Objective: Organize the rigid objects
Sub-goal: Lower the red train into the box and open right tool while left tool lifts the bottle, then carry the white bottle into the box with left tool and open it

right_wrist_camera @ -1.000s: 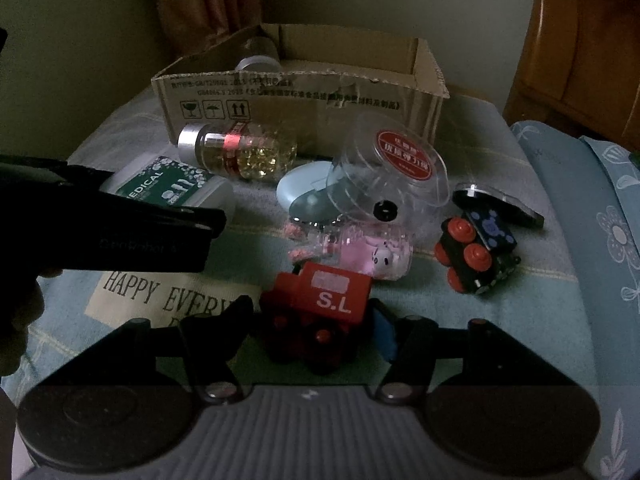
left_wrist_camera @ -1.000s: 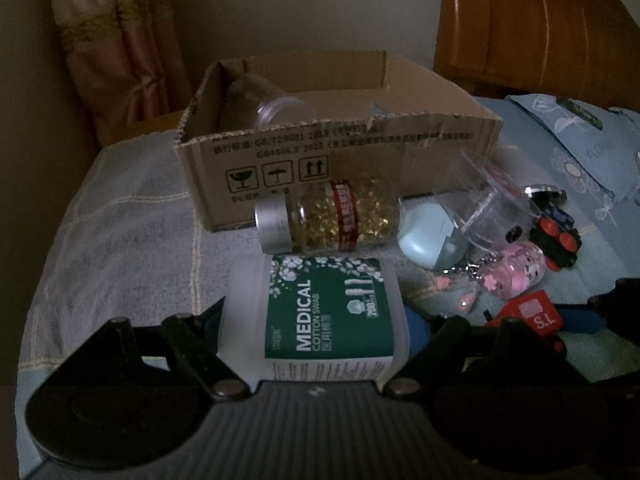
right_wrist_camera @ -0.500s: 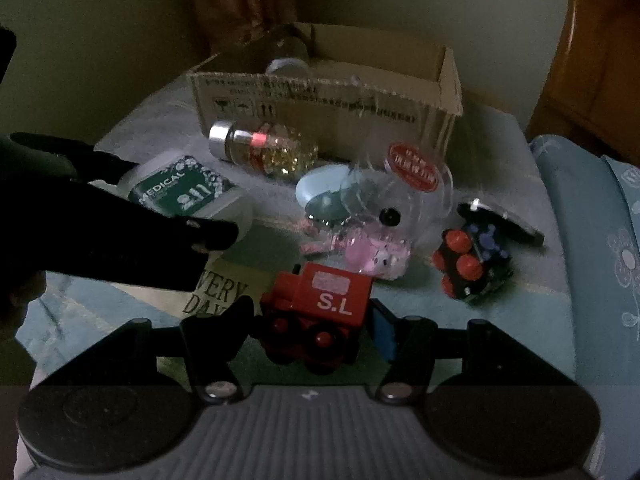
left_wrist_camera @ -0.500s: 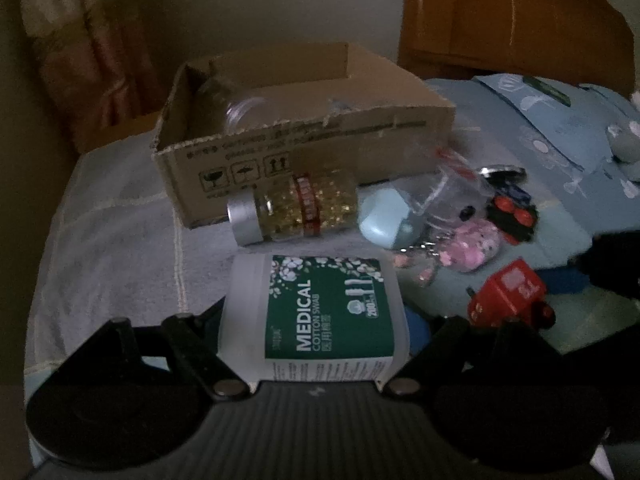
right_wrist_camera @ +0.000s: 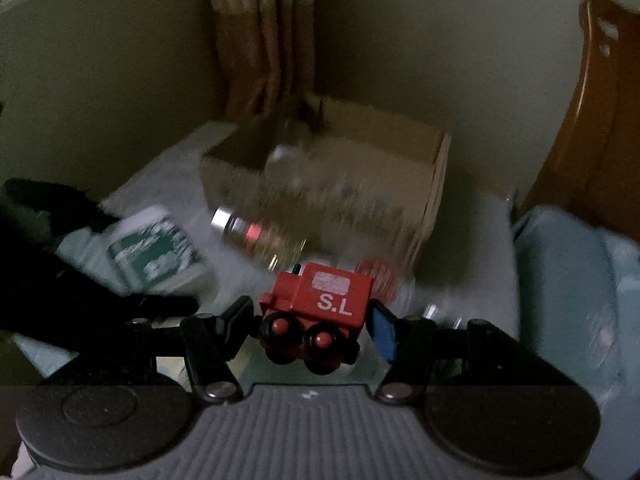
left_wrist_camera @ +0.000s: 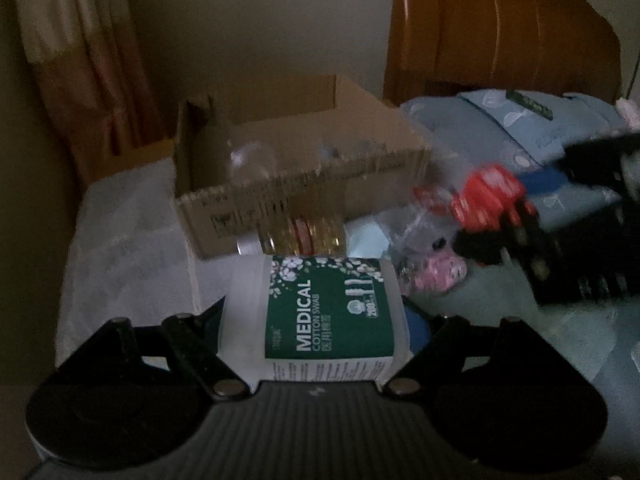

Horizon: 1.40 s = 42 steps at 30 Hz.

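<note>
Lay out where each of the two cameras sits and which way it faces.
Left wrist: sits on the left gripper, facing forward over the held cotton swab box toward the cardboard box; its black fingers show.
Right wrist: sits on the right gripper, facing the cardboard box over the gripped red toy train; its fingers show.
Shared: cardboard box, capsule bottle, both held items.
</note>
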Tool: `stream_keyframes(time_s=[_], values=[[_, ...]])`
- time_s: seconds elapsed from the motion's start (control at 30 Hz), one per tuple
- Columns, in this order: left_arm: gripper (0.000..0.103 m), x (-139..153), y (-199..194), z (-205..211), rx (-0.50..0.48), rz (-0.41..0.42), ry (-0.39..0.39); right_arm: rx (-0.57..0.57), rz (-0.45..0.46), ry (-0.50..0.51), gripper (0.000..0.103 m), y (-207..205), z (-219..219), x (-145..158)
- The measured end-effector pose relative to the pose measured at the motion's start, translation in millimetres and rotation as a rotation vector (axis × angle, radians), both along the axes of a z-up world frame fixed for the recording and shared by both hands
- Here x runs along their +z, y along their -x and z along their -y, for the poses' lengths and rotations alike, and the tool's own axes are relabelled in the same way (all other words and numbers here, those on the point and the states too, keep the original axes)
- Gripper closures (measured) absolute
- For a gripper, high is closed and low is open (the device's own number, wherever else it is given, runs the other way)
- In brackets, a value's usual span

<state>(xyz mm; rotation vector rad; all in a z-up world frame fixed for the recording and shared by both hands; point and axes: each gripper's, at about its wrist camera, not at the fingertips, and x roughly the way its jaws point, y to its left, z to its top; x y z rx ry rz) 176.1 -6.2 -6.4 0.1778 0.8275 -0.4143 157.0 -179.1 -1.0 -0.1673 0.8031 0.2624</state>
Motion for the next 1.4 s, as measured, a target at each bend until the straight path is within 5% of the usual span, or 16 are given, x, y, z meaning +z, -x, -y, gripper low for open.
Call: stream_keyframes(time_s=[0.23, 0.6, 0.67, 1.03, 1.4], values=[[0.021, 16, -6, 2, -0.005, 0.02, 0.005, -0.004, 0.016, -0.012, 0.036, -86, 6, 33], [0.021, 29, -30, 12, -0.006, 0.046, -0.008, -0.043, -0.052, 0.004, 0.03, -198, 9, 18], [0.021, 30, -34, 16, -0.01, 0.046, -0.011, -0.054, -0.062, 0.011, 0.022, -205, 10, 15], [0.021, 49, -69, 40, -0.058, 0.077, -0.036, -0.008, -0.068, 0.022, 0.021, -193, 22, 25], [0.015, 43, -125, 53, -0.007, 0.035, -0.02, -0.059, -0.053, 0.037, 0.016, -193, 44, 37]])
